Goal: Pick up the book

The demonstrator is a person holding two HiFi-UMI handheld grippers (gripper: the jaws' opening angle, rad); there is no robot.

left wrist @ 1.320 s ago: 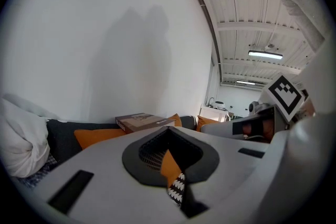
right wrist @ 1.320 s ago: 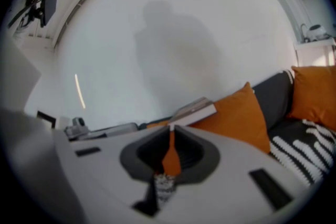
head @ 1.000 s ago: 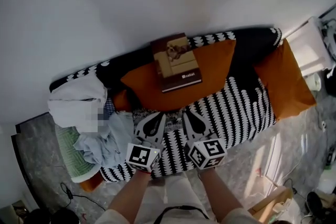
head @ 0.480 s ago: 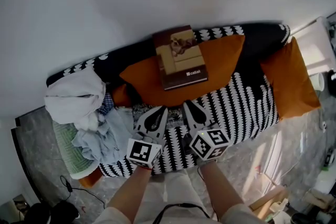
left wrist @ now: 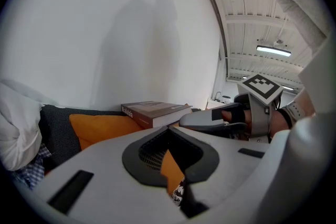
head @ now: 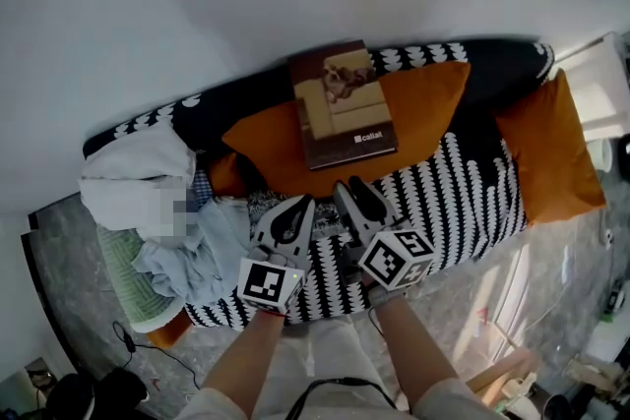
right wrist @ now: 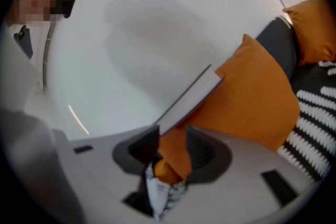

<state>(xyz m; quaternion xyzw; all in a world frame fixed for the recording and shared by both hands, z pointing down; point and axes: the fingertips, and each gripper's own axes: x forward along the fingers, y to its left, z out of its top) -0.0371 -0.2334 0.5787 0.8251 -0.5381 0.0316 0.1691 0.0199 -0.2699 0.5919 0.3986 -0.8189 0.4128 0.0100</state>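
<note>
A brown hardcover book lies flat on an orange cushion at the back of a sofa with a black-and-white patterned cover. Both grippers hover over the seat just in front of the cushion, pointing at the book. My left gripper is shut and empty; in its own view the book lies beyond the tips, with the right gripper alongside. My right gripper is rolled to one side and its jaws are opening. Nothing is between them, and the book's page edge shows past the tips.
A heap of white and pale blue clothes fills the sofa's left end. A second orange cushion leans at the right end. A white wall rises behind the sofa. A white piece of furniture stands at the far right.
Both grippers have moved a little forward toward the cushion and sunk. The right gripper has rolled, and its jaws, closed before, now stand apart.
</note>
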